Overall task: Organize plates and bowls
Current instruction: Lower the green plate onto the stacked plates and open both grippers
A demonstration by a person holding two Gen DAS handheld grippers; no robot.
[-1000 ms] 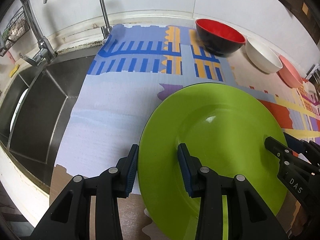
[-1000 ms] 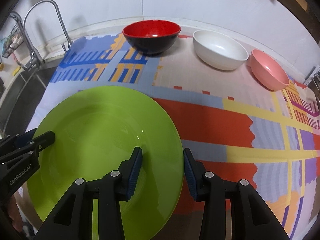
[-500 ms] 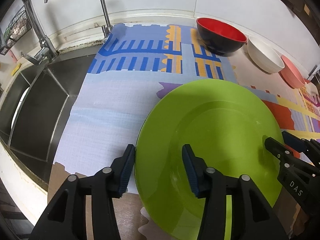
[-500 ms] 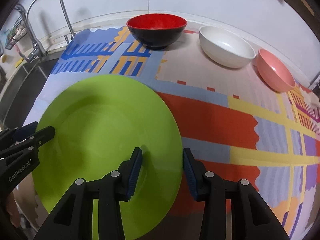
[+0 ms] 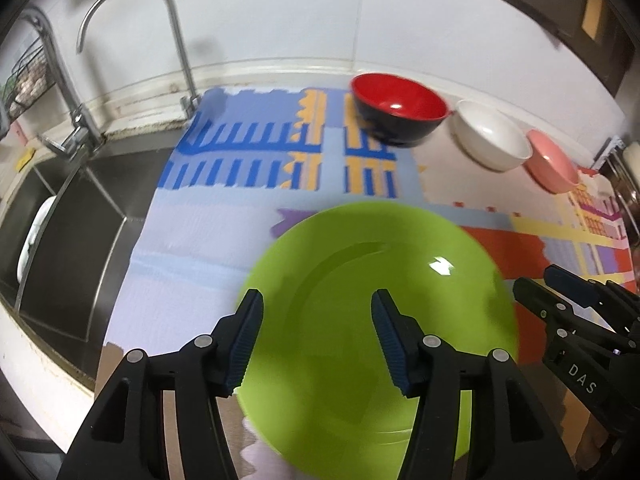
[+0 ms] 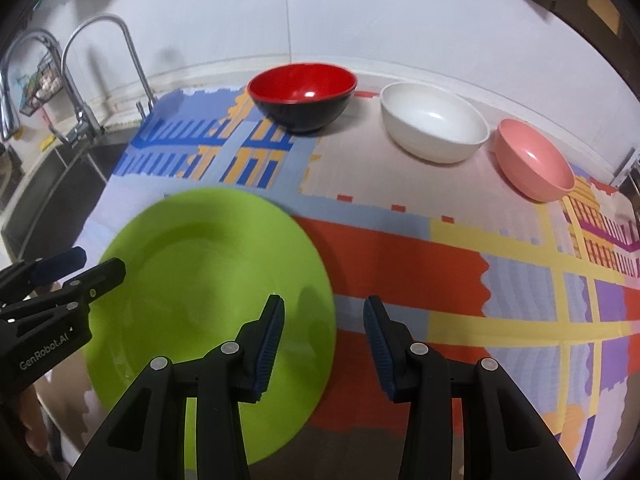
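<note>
Plate (image 5: 372, 292) lies flat on the desk (image 6: 400, 248), apparently placed. Left gripper (image 5: 316, 340) jaws are opening around its rim; right gripper (image 6: 324, 344) jaws gape, holding nothing. Three bowls (image 6: 434, 122) seem left to sort.

Green plate (image 6: 212, 272) flat on patterned mat (image 6: 400, 256), landmark for all below. Right gripper (image 6: 324, 344) above plate's right rim: left pad over plate, right pad over mat beyond rim, jaws apart, nothing pinched. Left gripper (image 6: 86, 266) at plate's left edge, dark tip over rim, blue-padded finger outside it; jaws opening. Behind plate: red-and-black bowl (image 6: 303, 96); right of that, white bowl (image 6: 434, 122); farther right, pink bowl (image 6: 534, 160). Behind-left of plate: faucet (image 6: 104, 64) and sink (image 6: 48, 184).
</note>
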